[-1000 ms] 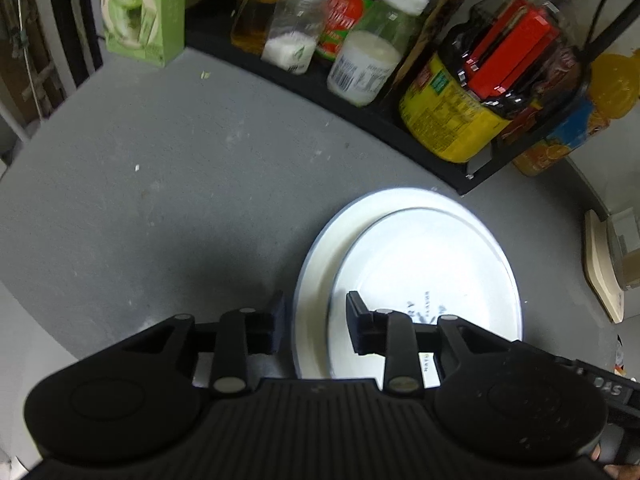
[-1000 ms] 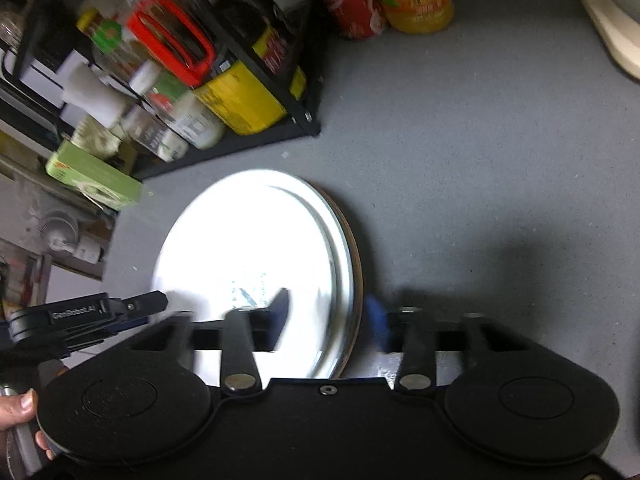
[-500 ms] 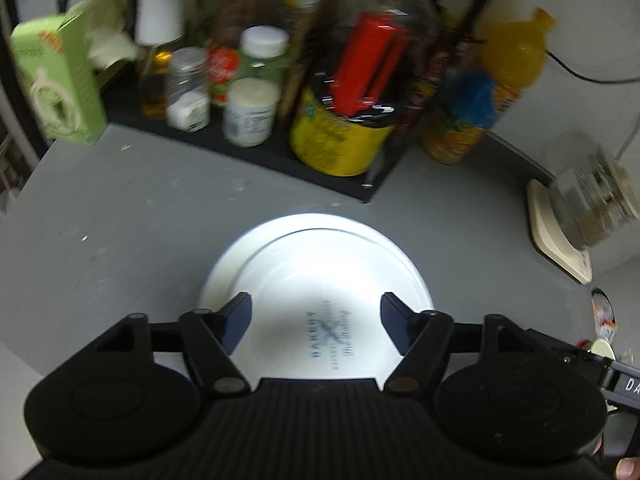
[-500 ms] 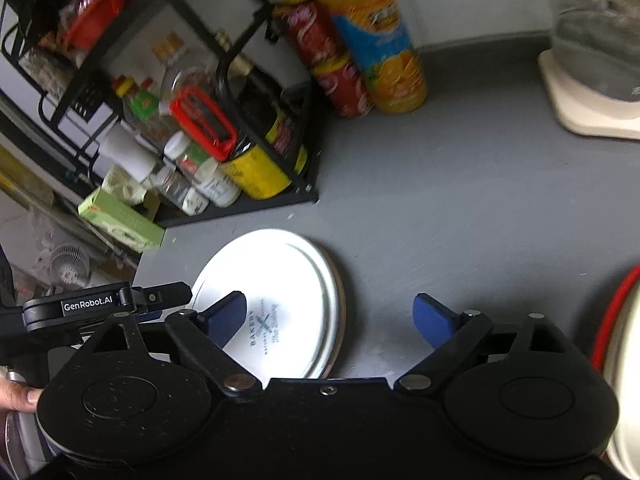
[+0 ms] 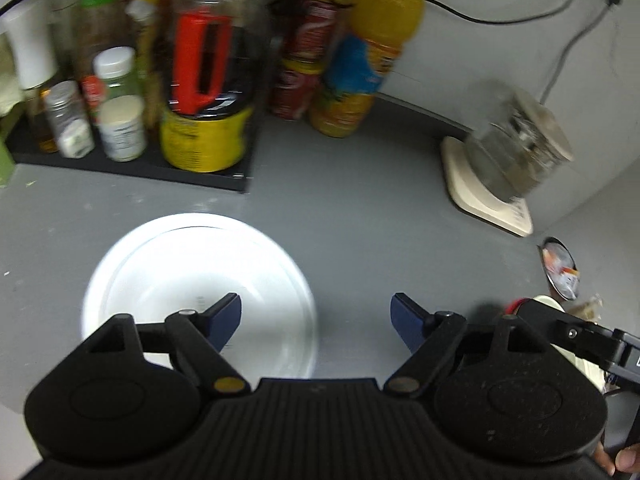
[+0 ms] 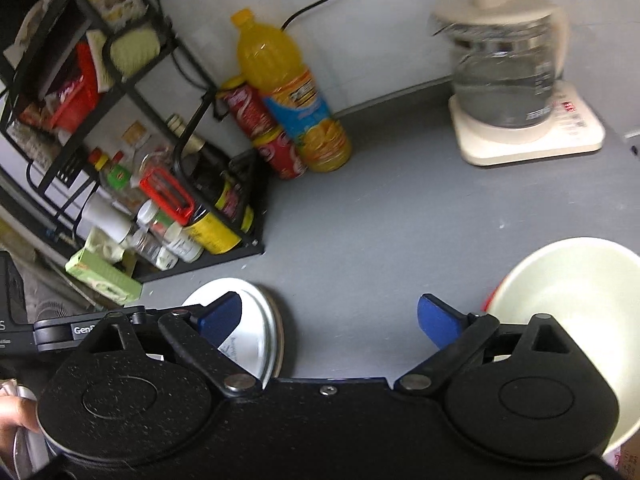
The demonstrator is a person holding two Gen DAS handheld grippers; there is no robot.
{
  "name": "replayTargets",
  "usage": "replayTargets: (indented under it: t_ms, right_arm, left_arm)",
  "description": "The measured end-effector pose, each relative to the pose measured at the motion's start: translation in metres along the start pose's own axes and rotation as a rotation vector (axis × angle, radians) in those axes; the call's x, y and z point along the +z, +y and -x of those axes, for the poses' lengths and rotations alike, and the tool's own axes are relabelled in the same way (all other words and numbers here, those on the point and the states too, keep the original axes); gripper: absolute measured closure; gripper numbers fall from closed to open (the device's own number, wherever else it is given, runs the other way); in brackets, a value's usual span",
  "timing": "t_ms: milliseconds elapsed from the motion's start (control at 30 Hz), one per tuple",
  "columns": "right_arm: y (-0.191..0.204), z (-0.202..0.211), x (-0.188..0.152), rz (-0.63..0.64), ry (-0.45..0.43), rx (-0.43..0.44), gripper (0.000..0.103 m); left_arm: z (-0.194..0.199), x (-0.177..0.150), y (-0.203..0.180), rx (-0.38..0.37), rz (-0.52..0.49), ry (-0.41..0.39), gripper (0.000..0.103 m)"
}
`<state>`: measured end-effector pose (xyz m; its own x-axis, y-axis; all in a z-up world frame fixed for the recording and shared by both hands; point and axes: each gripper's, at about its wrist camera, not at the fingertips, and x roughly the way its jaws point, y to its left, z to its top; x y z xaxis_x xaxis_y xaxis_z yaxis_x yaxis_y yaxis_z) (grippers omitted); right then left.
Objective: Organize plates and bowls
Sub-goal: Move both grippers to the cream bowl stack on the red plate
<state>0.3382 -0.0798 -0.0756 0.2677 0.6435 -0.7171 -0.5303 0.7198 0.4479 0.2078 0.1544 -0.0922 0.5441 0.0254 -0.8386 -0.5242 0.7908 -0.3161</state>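
Where the grey desk (image 5: 360,216) meets the wall, a rack (image 6: 224,240) fills upper left.
Plates (image 5: 200,280) lower left, kettle (image 6: 508,80) upper right; both hand-held grippers, left (image 5: 316,316) and right (image 6: 330,316), gape empty.

A home kitchen — a grey counter (image 6: 400,216) bears a glass kettle (image 6: 508,80), with a black condiment rack (image 6: 168,200) and juice bottle (image 6: 288,92) left of the kettle.

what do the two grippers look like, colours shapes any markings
Both are matte black, with a ribbed front plate, two round teardrop housings and linkage arms with metal pivot pins. The left gripper and right gripper each end in blue finger pads. The right wrist view shows a white "Gen..." label on the left gripper's side bar. No cables or sleeves are visible.
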Motion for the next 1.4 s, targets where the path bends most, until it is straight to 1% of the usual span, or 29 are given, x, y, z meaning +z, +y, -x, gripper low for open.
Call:
replayTargets:
  t_ms: [233,300,367,433,567,667,700,733,767,933,1033,1233,1400]
  right_arm:
    - [-0.027,0.028,-0.007,-0.053,-0.045,-0.053,0.008]
    - [-0.033,0.037,-0.009,-0.053,-0.059,-0.087,0.008]
    - [-0.039,0.048,-0.012,-0.050,-0.079,-0.112,0.005]
    - [-0.047,0.057,-0.015,-0.060,-0.092,-0.137,0.005]
    - [-0.066,0.071,-0.021,-0.101,-0.110,-0.161,0.004]
    - [-0.077,0.078,-0.025,-0.117,-0.116,-0.186,0.001]
    - [-0.080,0.081,-0.027,-0.123,-0.118,-0.190,0.000]
    - [-0.084,0.084,-0.028,-0.128,-0.122,-0.187,0.000]
    - [-0.088,0.086,-0.030,-0.135,-0.124,-0.188,0.000]
    - [-0.109,0.090,-0.040,-0.180,-0.120,-0.215,0.000]
    - [-0.123,0.092,-0.047,-0.216,-0.113,-0.224,0.000]
    - [-0.145,0.091,-0.060,-0.266,-0.101,-0.221,0.000]
    - [-0.160,0.083,-0.062,-0.294,-0.083,-0.213,0.000]
  left_arm:
    - [-0.012,0.000,-0.040,-0.063,-0.080,0.010,0.022]
    - [-0.014,-0.001,-0.053,-0.078,-0.113,0.010,0.022]
    - [-0.017,-0.003,-0.066,-0.098,-0.144,0.015,0.022]
    - [-0.020,-0.005,-0.079,-0.124,-0.172,0.026,0.023]
    - [-0.028,-0.011,-0.103,-0.147,-0.225,0.050,0.022]
    - [-0.033,-0.015,-0.119,-0.163,-0.259,0.076,0.022]
    - [-0.034,-0.017,-0.125,-0.168,-0.273,0.084,0.021]
    - [-0.036,-0.019,-0.130,-0.174,-0.289,0.091,0.016]
    - [-0.037,-0.021,-0.135,-0.180,-0.302,0.093,0.013]
    - [-0.043,-0.031,-0.156,-0.214,-0.356,0.116,0.011]
    - [-0.050,-0.036,-0.166,-0.227,-0.368,0.137,0.011]
    - [-0.067,-0.043,-0.180,-0.229,-0.391,0.179,0.011]
    - [-0.081,-0.048,-0.188,-0.225,-0.396,0.217,0.011]
